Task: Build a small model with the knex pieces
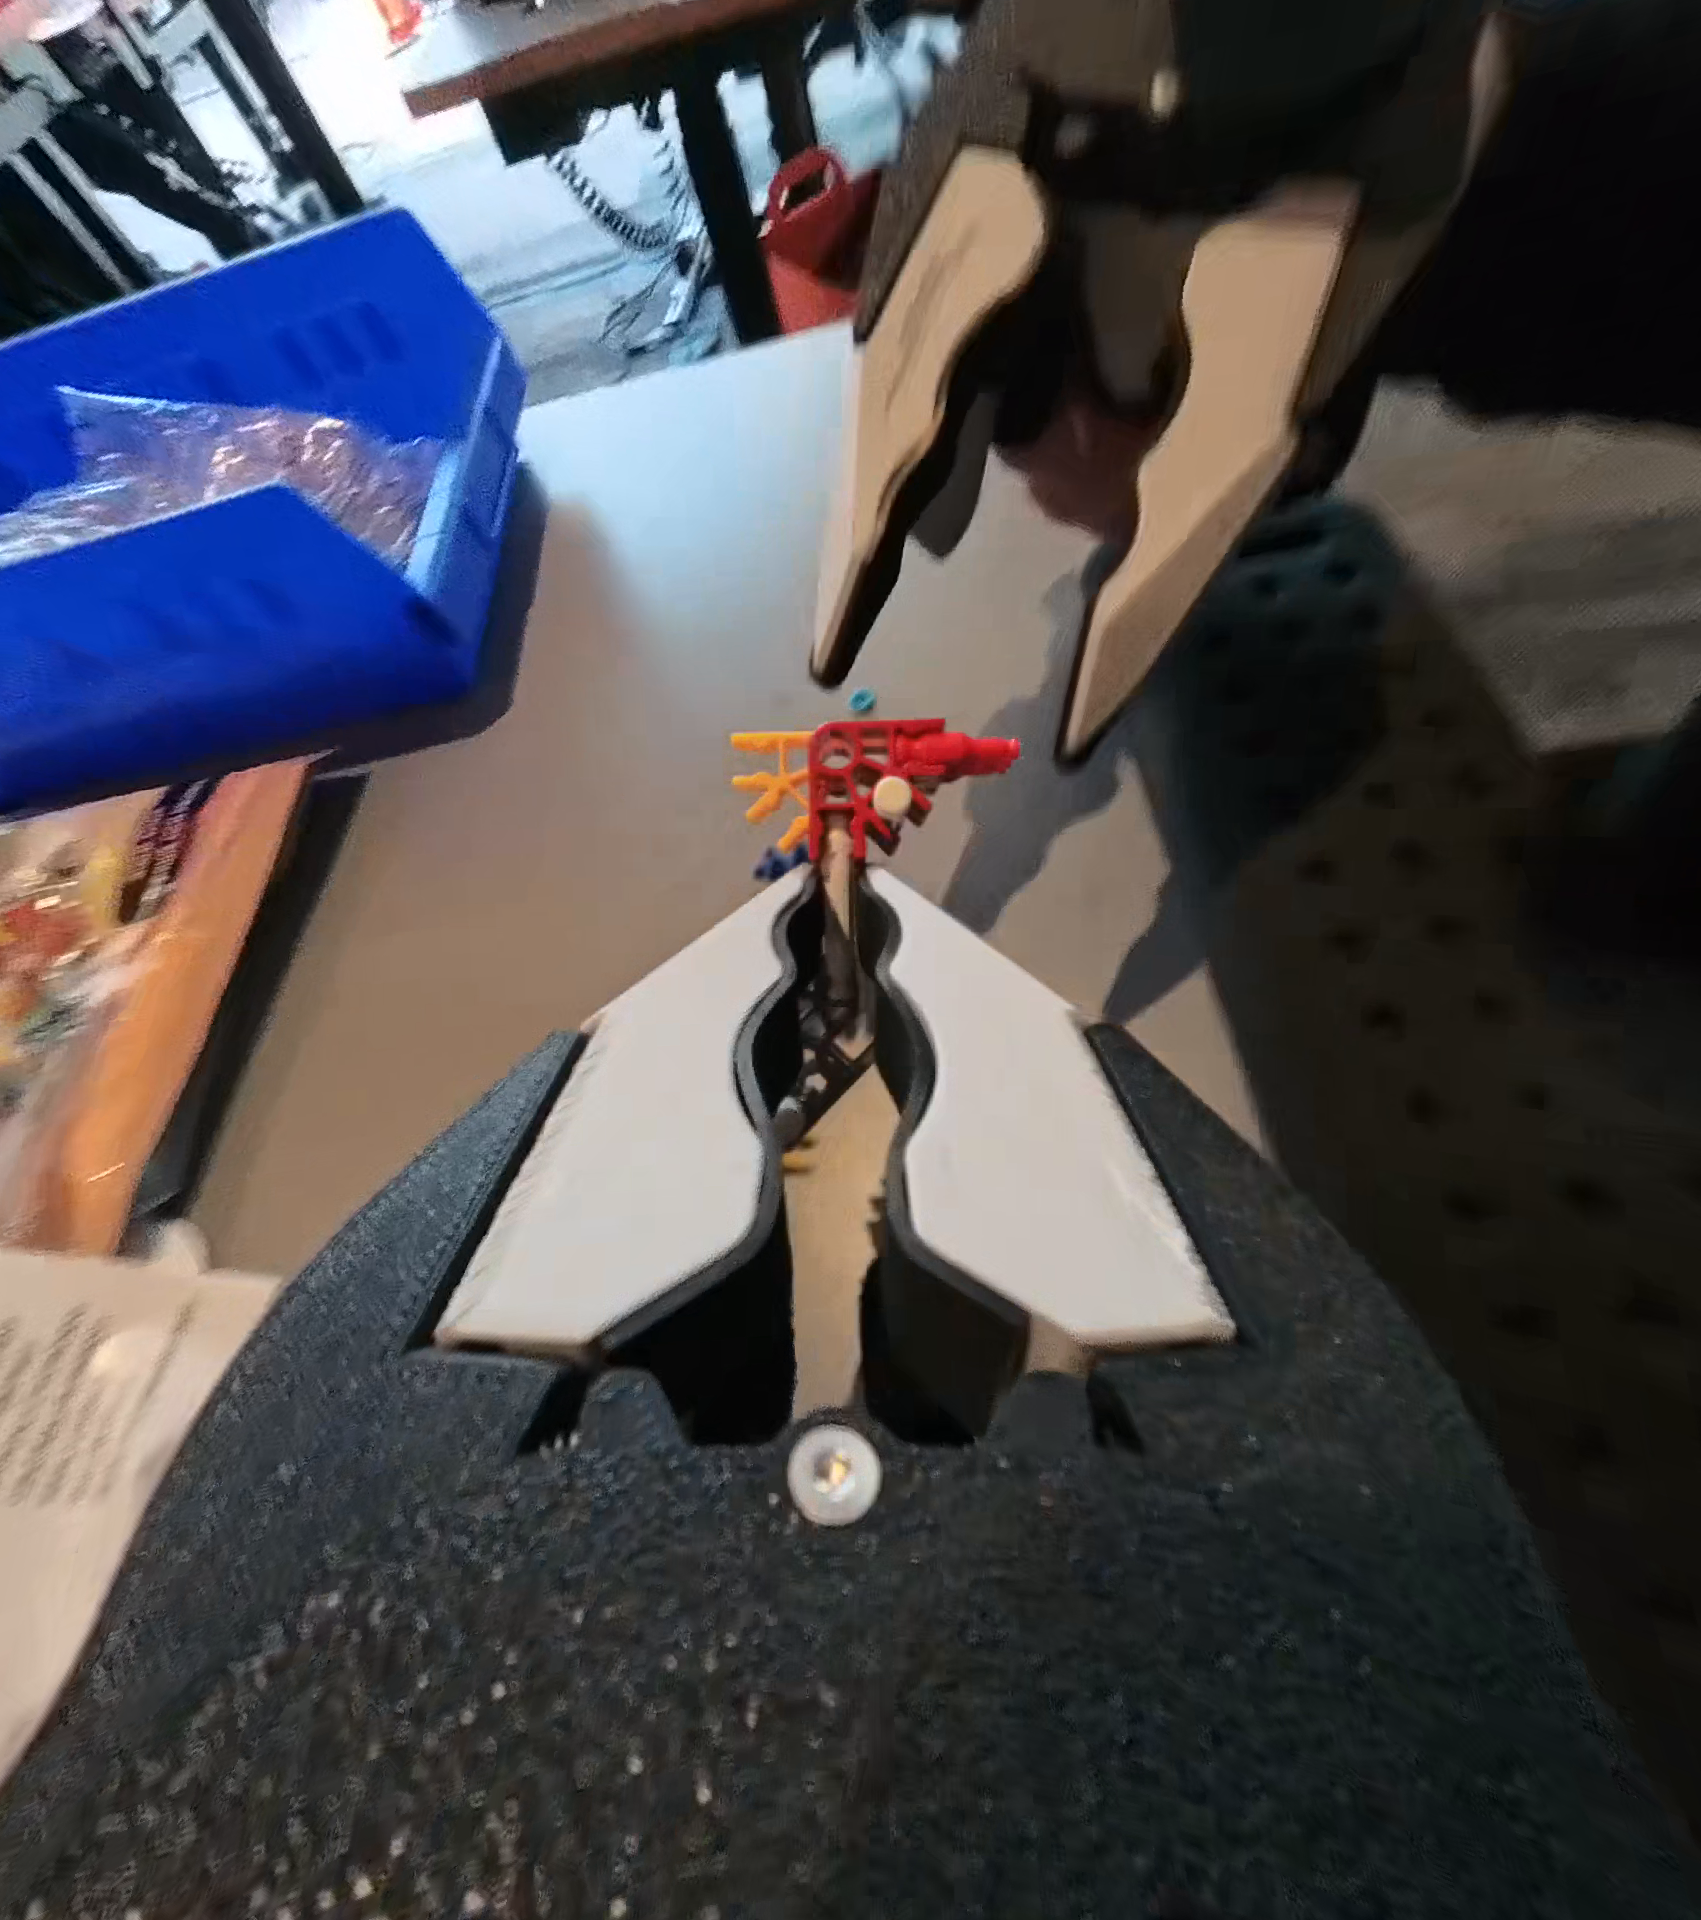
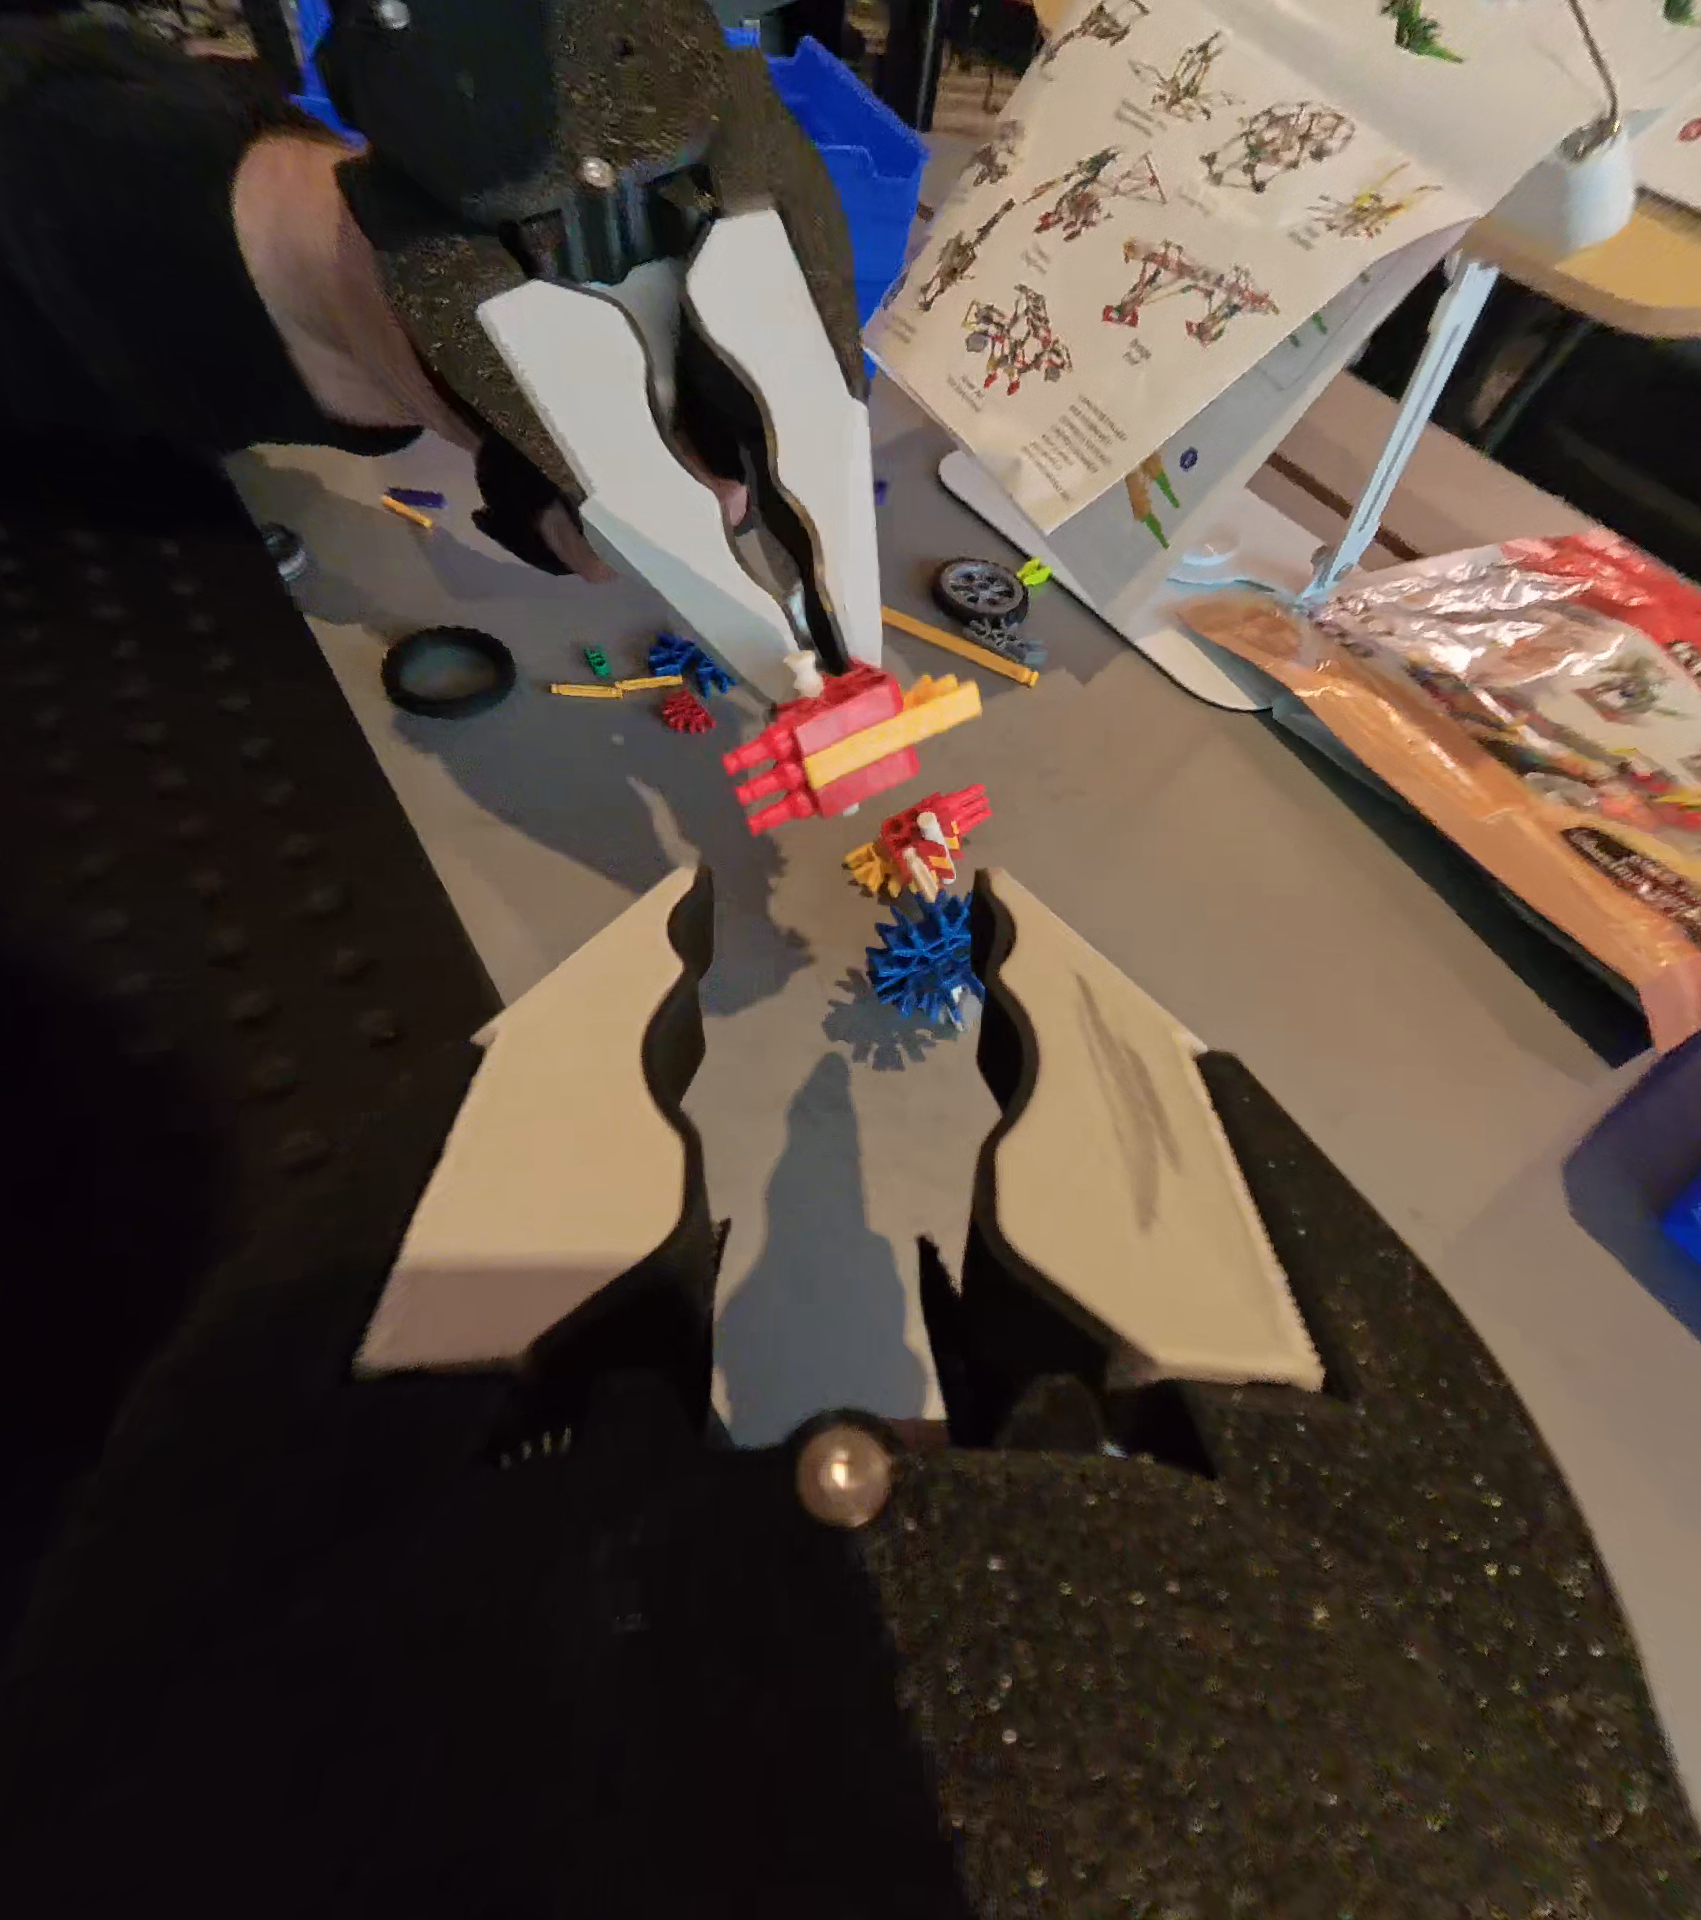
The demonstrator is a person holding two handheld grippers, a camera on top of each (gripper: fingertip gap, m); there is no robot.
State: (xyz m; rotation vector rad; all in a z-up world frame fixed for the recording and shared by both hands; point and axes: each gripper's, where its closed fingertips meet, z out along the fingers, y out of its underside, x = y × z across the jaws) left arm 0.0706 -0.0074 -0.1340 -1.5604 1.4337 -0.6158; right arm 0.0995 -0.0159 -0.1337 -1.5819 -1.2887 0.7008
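Note:
My left gripper (image 1: 841, 883) is shut on a white rod that carries a stack of red and yellow connectors (image 1: 851, 774) at its tip, held above the grey table (image 1: 680, 582). In the right wrist view the left gripper (image 2: 825, 655) comes in from the top with this stack (image 2: 851, 743). My right gripper (image 2: 844, 883) is open and empty. A small red, yellow and white cluster (image 2: 913, 842) and a blue connector cluster (image 2: 924, 961) sit by its right finger. In the left wrist view the right gripper (image 1: 950, 707) hangs open just beyond the stack.
A blue bin (image 1: 202, 520) holds plastic bags at the left. A picture sheet on a white stand (image 2: 1137, 260) and a printed bag (image 2: 1552, 748) lie to the right. A black tyre (image 2: 448, 670), a wheel (image 2: 979, 592), yellow rods (image 2: 960, 644) and small connectors are scattered on the table. There is about 4 cm between the tips of the two grippers.

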